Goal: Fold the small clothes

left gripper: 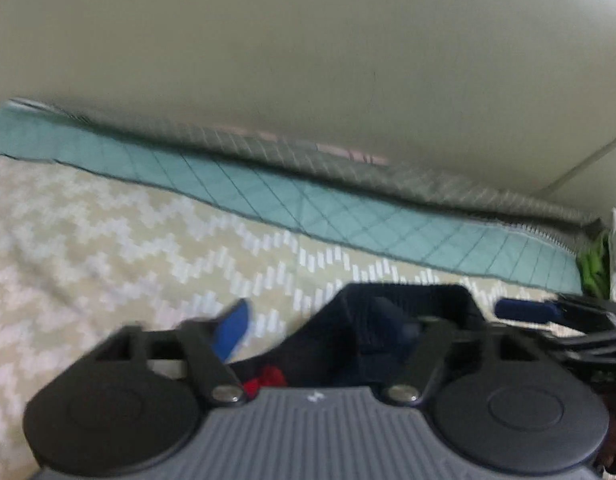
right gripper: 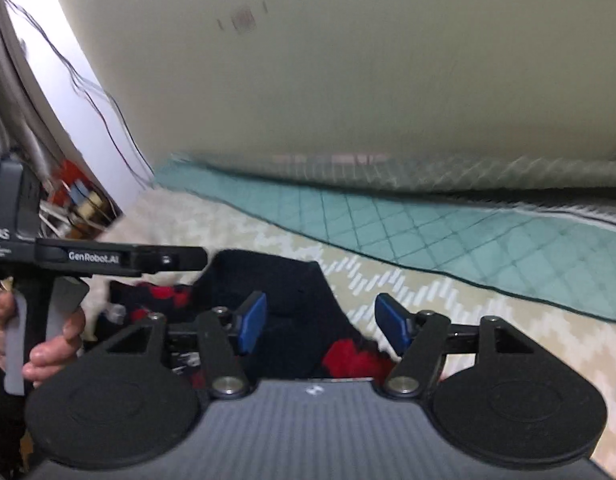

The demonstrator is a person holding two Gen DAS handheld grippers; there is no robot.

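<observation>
A small black garment with red patches (right gripper: 284, 300) lies on the bed, raised in a hump. In the left wrist view it (left gripper: 391, 320) fills the space between my left gripper's fingers. My left gripper (left gripper: 319, 328) is open; one blue pad (left gripper: 232, 330) shows at the left, the other finger is hidden by the cloth. My right gripper (right gripper: 321, 322) is open, its blue pads (right gripper: 252, 322) on either side of the garment's right edge, with nothing pinched. The left gripper's body (right gripper: 120, 258) shows at the left of the right wrist view, held by a hand (right gripper: 56, 344).
The bed has a beige and white zigzag cover (left gripper: 108, 232), then a teal quilted blanket (left gripper: 268, 188) along a cream wall (left gripper: 308, 60). Green fabric (left gripper: 593, 264) lies at the far right. Cables and clutter (right gripper: 76, 196) sit beside the bed at the left.
</observation>
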